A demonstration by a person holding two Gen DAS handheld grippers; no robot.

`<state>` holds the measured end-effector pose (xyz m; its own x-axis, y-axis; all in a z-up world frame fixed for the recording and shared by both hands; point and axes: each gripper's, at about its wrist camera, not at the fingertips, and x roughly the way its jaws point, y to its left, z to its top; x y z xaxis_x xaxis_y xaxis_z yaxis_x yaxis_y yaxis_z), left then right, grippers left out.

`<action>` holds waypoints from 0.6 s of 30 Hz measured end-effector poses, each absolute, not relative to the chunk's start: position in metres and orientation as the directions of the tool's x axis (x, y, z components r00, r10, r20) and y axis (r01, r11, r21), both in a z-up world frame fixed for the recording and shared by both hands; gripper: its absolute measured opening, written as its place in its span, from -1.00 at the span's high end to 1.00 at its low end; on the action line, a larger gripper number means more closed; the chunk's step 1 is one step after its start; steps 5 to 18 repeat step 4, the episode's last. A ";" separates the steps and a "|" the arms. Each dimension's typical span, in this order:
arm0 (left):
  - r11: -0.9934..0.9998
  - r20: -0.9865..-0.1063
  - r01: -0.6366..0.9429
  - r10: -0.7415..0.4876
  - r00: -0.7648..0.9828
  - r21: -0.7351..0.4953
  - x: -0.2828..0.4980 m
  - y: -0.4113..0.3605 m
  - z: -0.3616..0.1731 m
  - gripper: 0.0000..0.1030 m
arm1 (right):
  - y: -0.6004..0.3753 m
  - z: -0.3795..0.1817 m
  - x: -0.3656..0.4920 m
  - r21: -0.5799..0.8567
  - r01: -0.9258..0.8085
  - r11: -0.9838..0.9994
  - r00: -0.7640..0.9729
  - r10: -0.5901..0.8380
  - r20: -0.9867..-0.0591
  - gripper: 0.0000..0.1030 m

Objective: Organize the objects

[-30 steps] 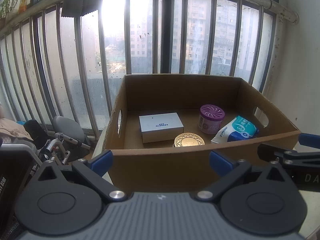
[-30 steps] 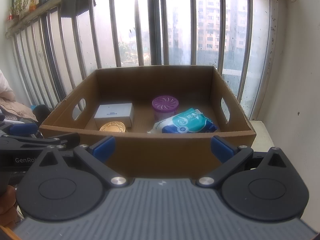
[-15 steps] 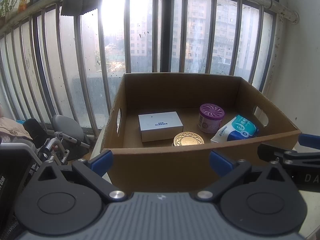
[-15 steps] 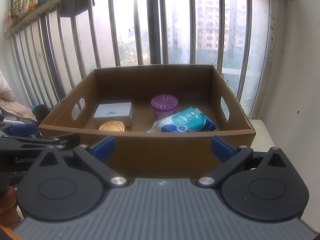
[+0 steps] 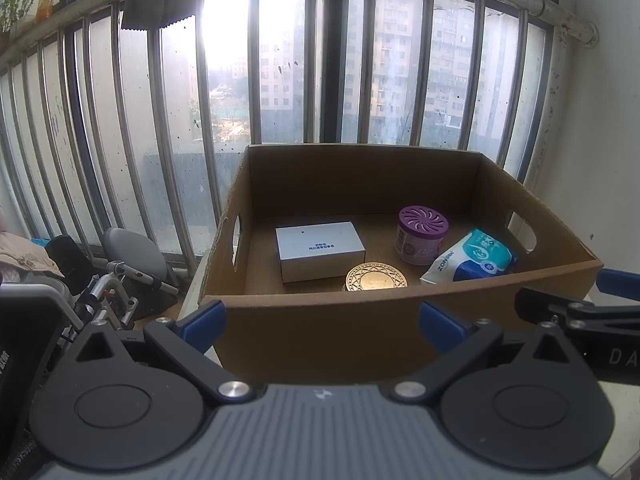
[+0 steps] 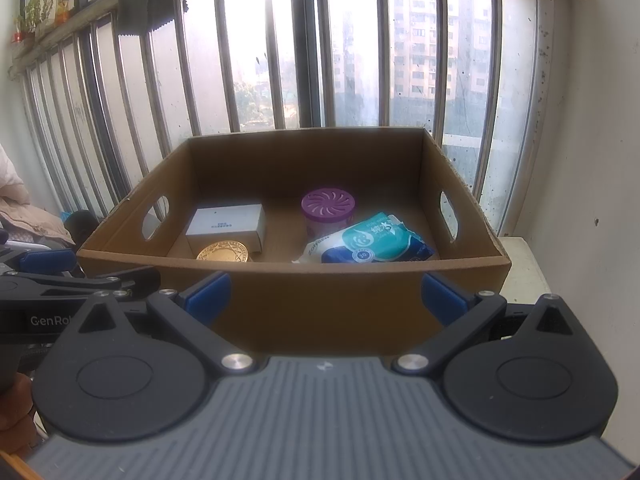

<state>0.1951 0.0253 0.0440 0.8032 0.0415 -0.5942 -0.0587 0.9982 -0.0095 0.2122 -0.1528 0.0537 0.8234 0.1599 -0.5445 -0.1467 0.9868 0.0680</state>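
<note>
An open cardboard box (image 5: pixel 360 180) (image 6: pixel 308 160) stands by the barred window. Inside it lie a white carton (image 5: pixel 320 246) (image 6: pixel 226 220), a purple-lidded jar (image 5: pixel 422 234) (image 6: pixel 328 210), a gold round tin (image 5: pixel 376 277) (image 6: pixel 224 251) and a teal pack of wipes (image 5: pixel 472 258) (image 6: pixel 372 240). My left gripper (image 5: pixel 322 322) is open just before the box's near wall, towards its left end. My right gripper (image 6: pixel 326 296) is open before the same wall, further right. Neither holds anything. Each gripper shows at the edge of the other's view.
Window bars (image 5: pixel 160 120) run close behind the box. A white wall (image 6: pixel 592 160) stands to the right. The box rests on a white ledge (image 6: pixel 520 268). A folded metal frame with a grey seat (image 5: pixel 124 276) stands lower left. A hand (image 6: pixel 16 412) shows at the bottom left.
Barely anything: the box has crept slightly upward in both views. Both grippers stay open in front of its near wall.
</note>
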 end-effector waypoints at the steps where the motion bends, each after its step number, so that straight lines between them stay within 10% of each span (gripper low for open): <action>1: 0.998 -0.595 -0.058 0.041 0.803 -0.011 0.195 0.025 0.044 -0.99 | -0.153 0.054 0.212 0.068 -0.146 0.987 0.823 0.160 -0.545 -0.98; 18: 0.998 -0.596 -0.060 0.041 0.802 -0.013 0.195 0.023 0.044 -0.99 | -0.153 0.054 0.212 0.068 -0.145 0.987 0.824 0.159 -0.545 -0.98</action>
